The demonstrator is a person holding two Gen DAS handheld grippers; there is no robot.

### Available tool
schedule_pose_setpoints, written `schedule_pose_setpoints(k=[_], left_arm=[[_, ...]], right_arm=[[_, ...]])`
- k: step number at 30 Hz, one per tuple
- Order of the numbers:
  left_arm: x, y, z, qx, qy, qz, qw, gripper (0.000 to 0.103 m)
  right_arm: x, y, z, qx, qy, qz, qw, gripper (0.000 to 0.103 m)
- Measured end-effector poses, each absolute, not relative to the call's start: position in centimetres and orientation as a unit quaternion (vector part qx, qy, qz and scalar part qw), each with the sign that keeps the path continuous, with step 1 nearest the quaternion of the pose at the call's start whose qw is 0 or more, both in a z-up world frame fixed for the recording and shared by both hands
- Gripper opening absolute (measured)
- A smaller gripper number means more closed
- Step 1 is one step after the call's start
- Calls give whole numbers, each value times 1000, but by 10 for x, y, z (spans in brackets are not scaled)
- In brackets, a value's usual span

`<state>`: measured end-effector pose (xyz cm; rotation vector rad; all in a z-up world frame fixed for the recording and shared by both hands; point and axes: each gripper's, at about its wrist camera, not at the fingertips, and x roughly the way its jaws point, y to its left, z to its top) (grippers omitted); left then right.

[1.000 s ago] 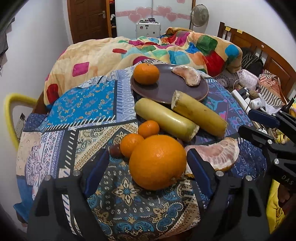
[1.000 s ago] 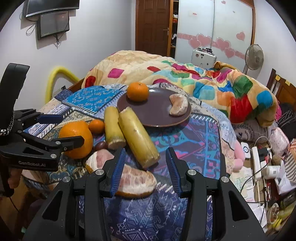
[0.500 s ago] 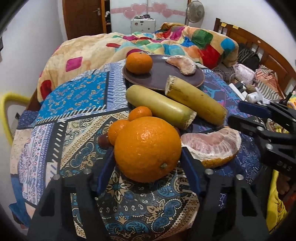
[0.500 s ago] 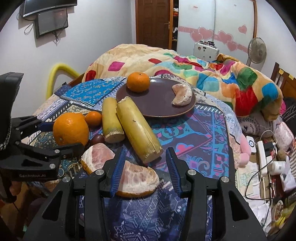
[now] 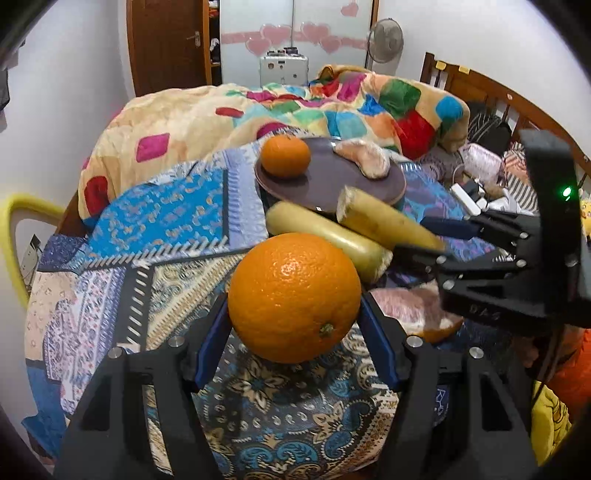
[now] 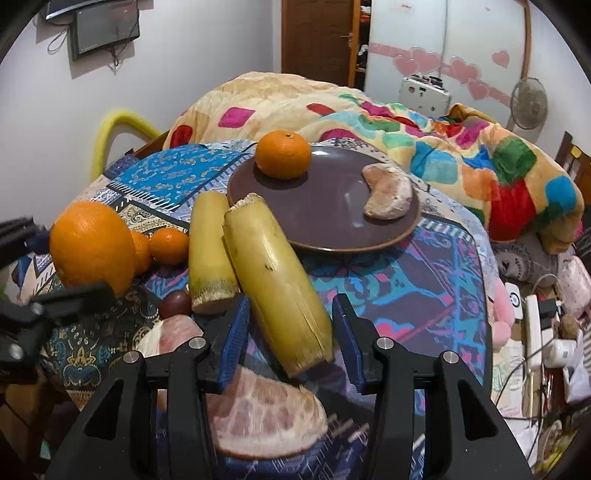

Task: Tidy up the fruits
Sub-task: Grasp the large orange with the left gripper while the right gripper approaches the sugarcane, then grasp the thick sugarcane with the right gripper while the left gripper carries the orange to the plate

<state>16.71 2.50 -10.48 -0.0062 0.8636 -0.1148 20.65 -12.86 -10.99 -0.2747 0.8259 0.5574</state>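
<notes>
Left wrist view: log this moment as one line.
left hand-held gripper: shut on large orange | right hand-held gripper: open, straddling sugarcane piece | plate: mandarin, pomelo segment

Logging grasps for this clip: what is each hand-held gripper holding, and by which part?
The left hand-held gripper clamps the large orange across its sides. The right hand-held gripper holds nothing; it straddles a sugarcane piece.

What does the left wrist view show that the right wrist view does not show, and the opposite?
Only the left wrist view shows the left claw shut on the big orange, and the wooden headboard. Only the right wrist view shows the open right claw straddling a sugarcane piece, the small oranges, a dark round fruit and the wall screen. Both show the brown plate with a mandarin and a pomelo segment.
</notes>
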Motion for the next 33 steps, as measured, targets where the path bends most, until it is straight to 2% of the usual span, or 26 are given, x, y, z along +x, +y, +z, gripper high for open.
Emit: schedule_pose_setpoints(k=[13,22,33], left_arm=[[173,30,-102,-8,414,-64,908,67],[169,23,-103,-8,417,-75,906,67],[178,18,-106,-5,426,-74,902,67]], right_arm=[[203,-127,-115,-180,397,279,856,45],[201,-171,-109,-169,427,256,851,41],[219,-156,-124,-165,431,268,846,40]])
